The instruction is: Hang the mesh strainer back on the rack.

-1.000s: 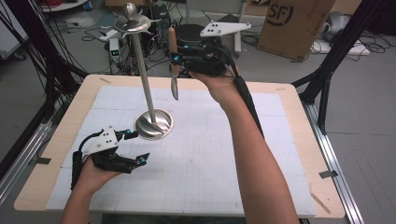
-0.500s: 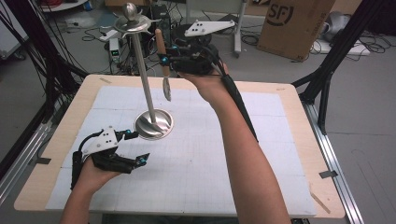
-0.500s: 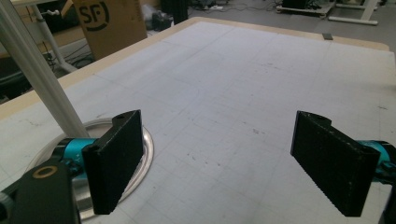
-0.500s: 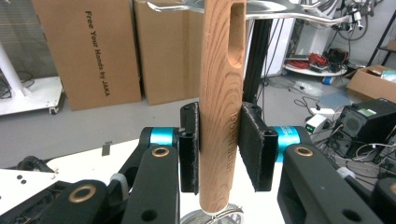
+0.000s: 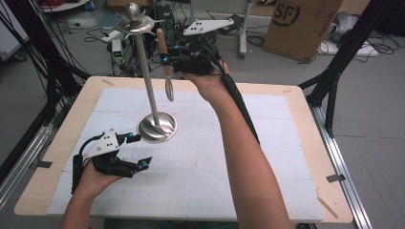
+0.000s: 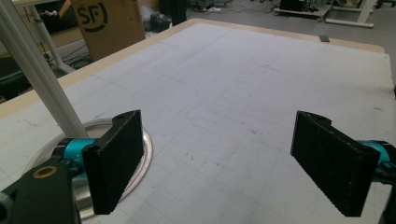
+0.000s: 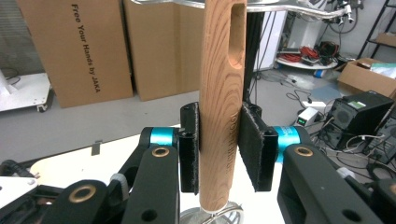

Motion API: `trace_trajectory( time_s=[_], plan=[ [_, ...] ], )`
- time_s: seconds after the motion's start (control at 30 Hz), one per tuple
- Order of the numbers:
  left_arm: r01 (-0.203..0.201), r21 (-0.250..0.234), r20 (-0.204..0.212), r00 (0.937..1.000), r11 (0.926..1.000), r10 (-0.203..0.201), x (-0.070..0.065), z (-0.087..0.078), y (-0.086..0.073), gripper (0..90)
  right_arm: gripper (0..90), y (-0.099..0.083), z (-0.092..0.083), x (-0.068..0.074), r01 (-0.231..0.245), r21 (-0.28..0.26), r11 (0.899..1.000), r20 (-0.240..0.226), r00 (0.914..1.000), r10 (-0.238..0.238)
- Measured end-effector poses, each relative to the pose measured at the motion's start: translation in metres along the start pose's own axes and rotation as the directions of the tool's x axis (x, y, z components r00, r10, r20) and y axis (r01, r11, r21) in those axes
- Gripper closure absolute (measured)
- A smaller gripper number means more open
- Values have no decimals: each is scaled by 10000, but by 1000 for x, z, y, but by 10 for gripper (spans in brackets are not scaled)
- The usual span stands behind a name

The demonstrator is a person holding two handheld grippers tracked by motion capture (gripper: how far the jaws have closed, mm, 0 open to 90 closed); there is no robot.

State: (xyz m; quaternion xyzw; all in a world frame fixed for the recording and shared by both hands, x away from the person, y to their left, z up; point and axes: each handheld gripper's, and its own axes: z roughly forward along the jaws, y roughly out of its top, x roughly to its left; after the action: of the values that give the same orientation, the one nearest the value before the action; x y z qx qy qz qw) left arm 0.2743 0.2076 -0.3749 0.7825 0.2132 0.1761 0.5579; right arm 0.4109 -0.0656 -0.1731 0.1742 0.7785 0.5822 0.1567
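The right gripper [image 7: 219,154] has its two black pads clamped on the light wooden handle of a utensil [image 7: 223,93], which stands upright between them; its slotted top sits just beside the hooked crown of the tall polished steel stand [image 5: 150,86]. In the high view the utensil's small metal end [image 5: 169,89] hangs below the gripper, above the far part of the table [image 5: 305,95], right of the pole. The left gripper [image 6: 224,158], its jaws spread wide with nothing between them, rests near the left edge on the white gridded mat [image 6: 243,70], just beside the stand's round base [image 5: 157,128].
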Motion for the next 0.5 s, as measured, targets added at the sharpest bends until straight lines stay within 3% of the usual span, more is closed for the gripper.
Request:
trace_trajectory(
  time_s=[0.5],
  plan=[
    [30,-55,20,10000,10000,-30,1,-1,0,177,701,5,8,-2,-199,204,9996,423,9989,190]
  ],
)
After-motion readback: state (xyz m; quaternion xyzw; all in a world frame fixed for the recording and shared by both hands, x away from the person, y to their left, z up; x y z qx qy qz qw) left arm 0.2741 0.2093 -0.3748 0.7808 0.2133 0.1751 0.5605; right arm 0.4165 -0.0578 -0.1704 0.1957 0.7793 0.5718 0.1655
